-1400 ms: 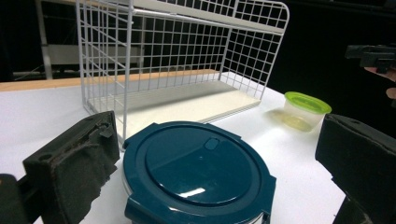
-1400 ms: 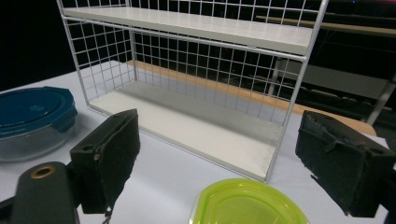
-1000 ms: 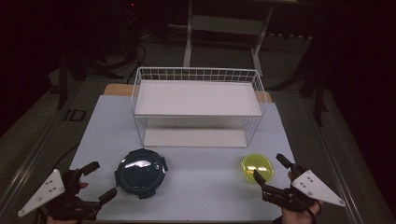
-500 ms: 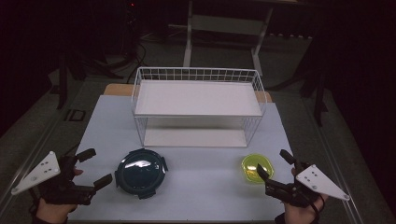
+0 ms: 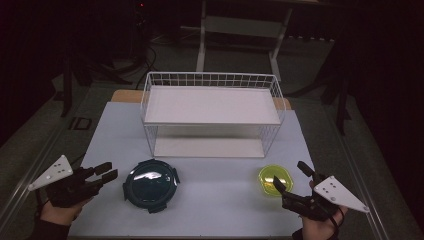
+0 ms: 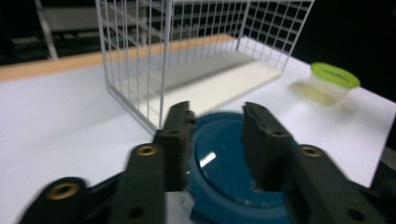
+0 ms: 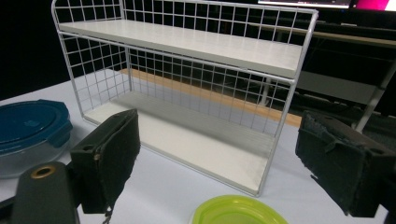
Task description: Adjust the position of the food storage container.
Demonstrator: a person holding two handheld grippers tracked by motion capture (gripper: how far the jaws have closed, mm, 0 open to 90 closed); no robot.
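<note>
A: Counting from the near edge. Two grippers, one in each hand. The left gripper [image 5: 107,172] is sitting at the near left corner of the white table [image 5: 110,130], pointing at the teal-lidded container [image 5: 150,184]. Its jaws have just been closing and are now standing narrow, with nothing between them.

B: Touching the container?

A: Apart, by the high view. In the left gripper view the container is lying beyond the jaw tips, probably clear of them, though that picture is blurred.

B: And the other hand?

A: The right gripper [image 5: 289,176] is hovering at the near right, jaws standing wide. The yellow-green container [image 5: 272,180] is sitting just beside its tips, again not gripped.

B: So two containers?

A: Two, both lidded, both resting on the table, well apart, one near each gripper.

B: Farther back?

A: One white wire rack [image 5: 212,116] is standing mid-table behind both containers. Two shelves, upper and lower.
</note>
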